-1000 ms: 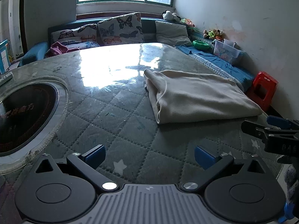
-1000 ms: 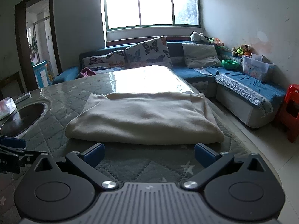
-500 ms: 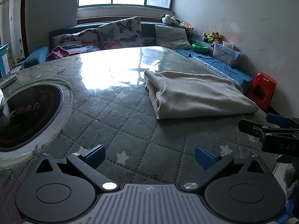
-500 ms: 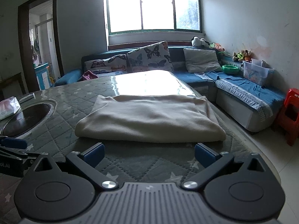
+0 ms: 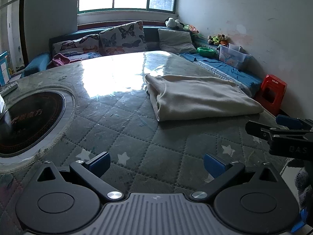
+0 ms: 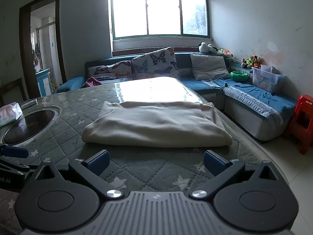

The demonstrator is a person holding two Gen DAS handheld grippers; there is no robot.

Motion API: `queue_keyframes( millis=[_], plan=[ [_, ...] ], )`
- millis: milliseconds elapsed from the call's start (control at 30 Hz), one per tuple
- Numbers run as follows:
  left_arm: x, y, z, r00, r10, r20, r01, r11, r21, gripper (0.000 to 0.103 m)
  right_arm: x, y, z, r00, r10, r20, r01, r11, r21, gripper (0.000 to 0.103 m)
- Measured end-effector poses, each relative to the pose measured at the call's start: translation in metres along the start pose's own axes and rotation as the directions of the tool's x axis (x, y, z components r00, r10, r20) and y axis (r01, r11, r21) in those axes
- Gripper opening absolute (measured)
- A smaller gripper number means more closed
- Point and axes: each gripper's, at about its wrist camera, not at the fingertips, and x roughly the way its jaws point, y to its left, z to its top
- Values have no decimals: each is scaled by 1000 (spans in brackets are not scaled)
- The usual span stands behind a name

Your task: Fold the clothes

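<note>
A cream garment [image 5: 199, 96] lies folded into a flat rectangle on the quilted grey-green table cover [image 5: 121, 121]. It also shows in the right wrist view [image 6: 156, 125], straight ahead. My left gripper [image 5: 156, 164] is open and empty, above the table well short and left of the garment. My right gripper [image 6: 156, 162] is open and empty, just in front of the garment's near folded edge. The right gripper also shows at the right edge of the left wrist view [image 5: 281, 131]. The left gripper's blue fingertip [image 6: 13, 151] shows at the left edge of the right wrist view.
A round black induction hob [image 5: 27, 117] is set into the table at the left, with a tissue pack [image 6: 9, 112] beside it. A blue sofa with butterfly cushions [image 6: 154, 62] runs behind and to the right. A red stool [image 6: 302, 121] stands on the floor at the right.
Both grippers have drawn back and risen slightly from the folded garment, which looks smaller and farther away. The garment has not moved. Both grippers stay open.
</note>
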Motion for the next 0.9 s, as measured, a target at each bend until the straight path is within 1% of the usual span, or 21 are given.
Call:
queue_keyframes(
  millis=[367, 900],
  plan=[
    [-6, -7, -2, 1000, -6, 10, 5, 1000, 20, 103, -6, 2, -3, 1000, -2, 9, 2, 1000, 3, 103],
    [3, -9, 3, 1000, -11, -1, 11, 999, 30, 103, 3, 1, -3, 1000, -11, -15, 11, 1000, 1, 103]
  ],
)
